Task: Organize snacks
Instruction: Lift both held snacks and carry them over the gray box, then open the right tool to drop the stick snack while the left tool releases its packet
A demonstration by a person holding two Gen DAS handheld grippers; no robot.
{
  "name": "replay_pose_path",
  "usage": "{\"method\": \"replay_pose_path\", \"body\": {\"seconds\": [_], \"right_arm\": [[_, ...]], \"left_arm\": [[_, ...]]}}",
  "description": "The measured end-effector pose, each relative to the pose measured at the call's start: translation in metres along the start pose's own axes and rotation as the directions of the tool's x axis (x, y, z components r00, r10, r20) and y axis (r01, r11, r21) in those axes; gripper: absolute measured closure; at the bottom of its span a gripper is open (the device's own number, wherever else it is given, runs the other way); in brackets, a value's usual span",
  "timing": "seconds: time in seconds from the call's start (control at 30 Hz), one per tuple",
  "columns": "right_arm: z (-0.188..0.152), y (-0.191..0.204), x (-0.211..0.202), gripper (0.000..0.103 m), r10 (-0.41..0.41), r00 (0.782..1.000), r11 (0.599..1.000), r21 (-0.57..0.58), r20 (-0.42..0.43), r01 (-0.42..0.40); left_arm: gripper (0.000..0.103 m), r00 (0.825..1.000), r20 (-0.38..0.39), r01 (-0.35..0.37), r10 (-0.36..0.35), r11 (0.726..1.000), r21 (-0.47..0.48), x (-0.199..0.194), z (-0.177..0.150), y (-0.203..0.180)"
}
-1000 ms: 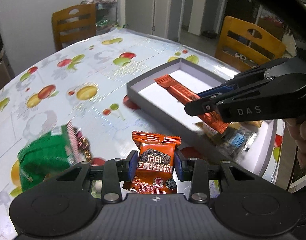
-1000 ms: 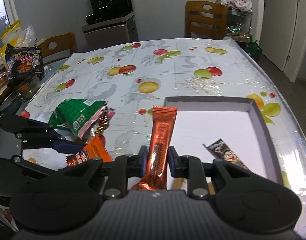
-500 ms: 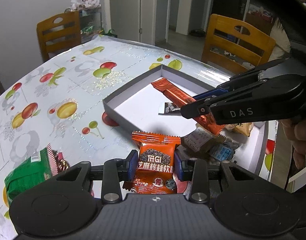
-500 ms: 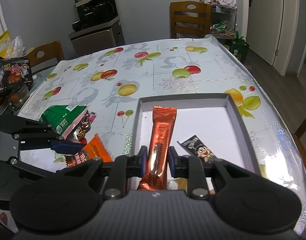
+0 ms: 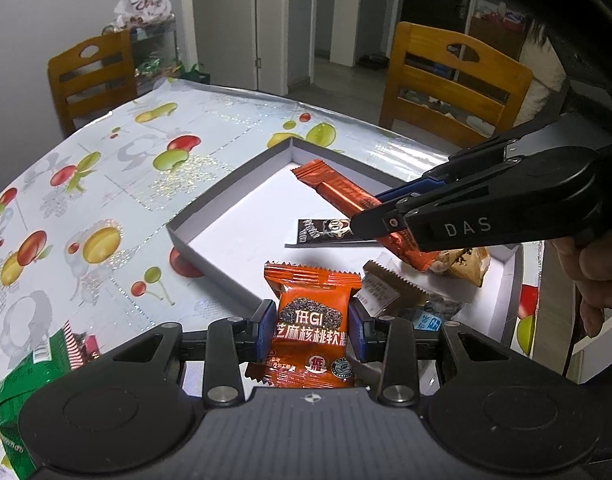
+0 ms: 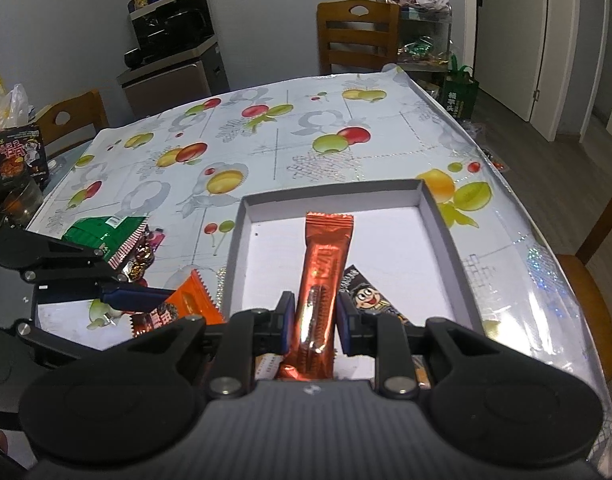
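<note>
Orange foil in both grips: the left gripper [image 5: 311, 330] pinches a square orange packet [image 5: 313, 328] over the grey box [image 6: 445, 232] edge; the right gripper [image 6: 311, 330] is clamped on a long wafer bar [image 6: 323, 276] above its floor. Lower each flat onto bare white space, avoiding the cartoon sachet [image 6: 369, 296] and brown packets [image 5: 389, 292]; a green bag [image 6: 102, 232] waits outside
</note>
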State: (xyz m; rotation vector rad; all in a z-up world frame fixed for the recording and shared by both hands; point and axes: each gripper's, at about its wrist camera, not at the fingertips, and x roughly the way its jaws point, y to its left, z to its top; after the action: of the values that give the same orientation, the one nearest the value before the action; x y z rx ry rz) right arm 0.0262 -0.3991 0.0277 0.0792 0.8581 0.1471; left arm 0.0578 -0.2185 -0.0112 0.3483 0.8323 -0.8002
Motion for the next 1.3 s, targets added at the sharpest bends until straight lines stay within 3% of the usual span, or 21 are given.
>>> {"method": "replay_pose_path", "body": {"seconds": [0.9, 1.3], "right_arm": [[-0.009, -0.025, -0.004, 0.082, -0.046, 0.999, 0.998, 0.038, -0.025, 0.047], [-0.018, -0.036, -0.001, 0.082, -0.063, 0.995, 0.997, 0.043, -0.075, 0.067]], "left_arm": [[0.064, 0.998, -0.012, 0.059, -0.059, 0.997, 0.041, 0.023, 0.013, -0.015], [0.064, 0.995, -0.029, 0.096, -0.094, 0.994, 0.057, 0.036, 0.019, -0.024]]}}
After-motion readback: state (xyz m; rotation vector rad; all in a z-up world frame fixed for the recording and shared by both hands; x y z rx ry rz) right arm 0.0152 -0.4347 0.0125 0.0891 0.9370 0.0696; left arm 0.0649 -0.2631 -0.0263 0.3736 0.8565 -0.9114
